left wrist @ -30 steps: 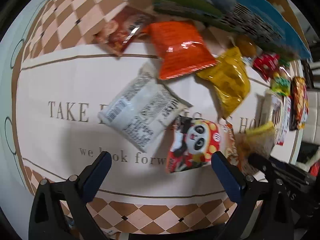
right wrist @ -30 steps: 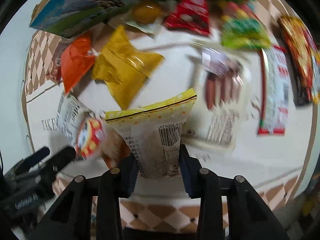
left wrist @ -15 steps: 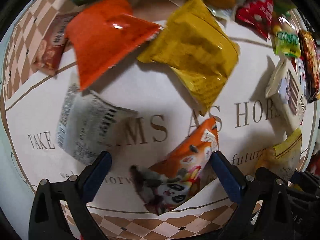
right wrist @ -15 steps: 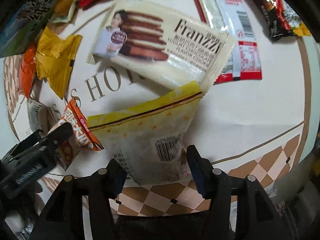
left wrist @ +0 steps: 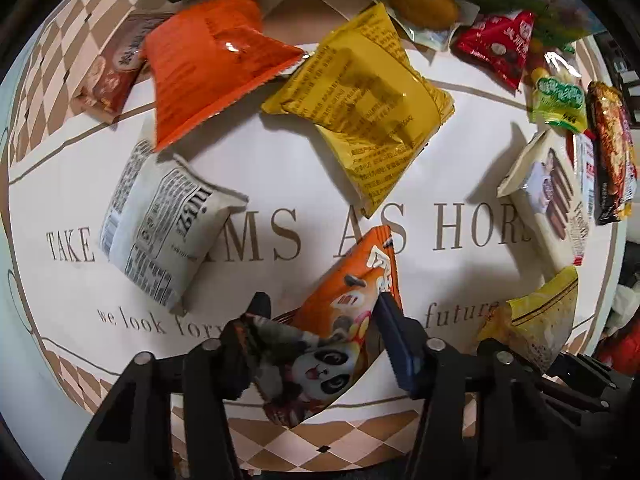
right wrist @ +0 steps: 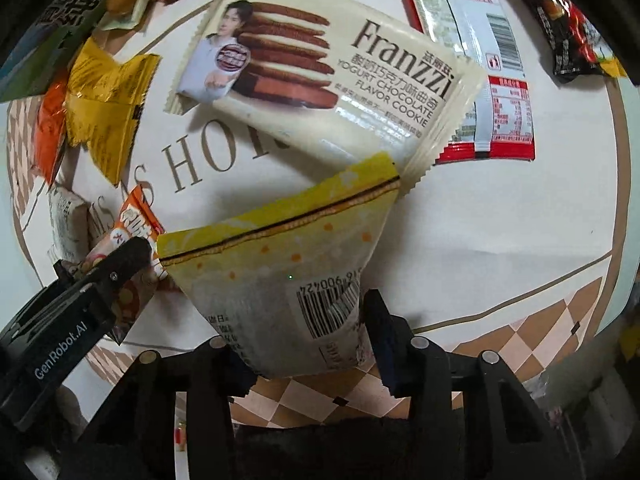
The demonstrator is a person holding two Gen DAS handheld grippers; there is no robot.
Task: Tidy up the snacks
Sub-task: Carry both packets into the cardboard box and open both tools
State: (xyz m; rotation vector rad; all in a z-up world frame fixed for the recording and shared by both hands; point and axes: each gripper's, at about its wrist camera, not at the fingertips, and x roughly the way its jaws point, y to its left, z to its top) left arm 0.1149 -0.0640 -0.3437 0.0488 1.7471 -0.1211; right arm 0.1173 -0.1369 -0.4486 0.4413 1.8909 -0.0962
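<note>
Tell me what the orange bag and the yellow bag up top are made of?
Both look like thin plastic film. The orange bag is glossy, with a bright glare spot and a zigzag sealed edge. The yellow bag is shiny and see-through, with dark shapes showing inside.

Orange bag (left wrist: 216, 60): glossy plastic film with a bright highlight and a serrated seam. Yellow bag (left wrist: 360, 108): shiny, creased foil-like film. White printed packet (left wrist: 160, 232): matt, paper-like wrapper, softly puffed. Panda packet (left wrist: 332, 340): smooth printed plastic, crumpled between matt blue pads (left wrist: 394, 344) of the left hand-held gripper (left wrist: 320, 320), whose frame is matt black plastic with small metal pins. Cookie pack (right wrist: 328, 76): cream film with a glossy sheen. Pale yellow pouch (right wrist: 288, 264): semi-matt film, partly translucent. Desk (left wrist: 280, 184): smooth, low-sheen printed covering.
</note>
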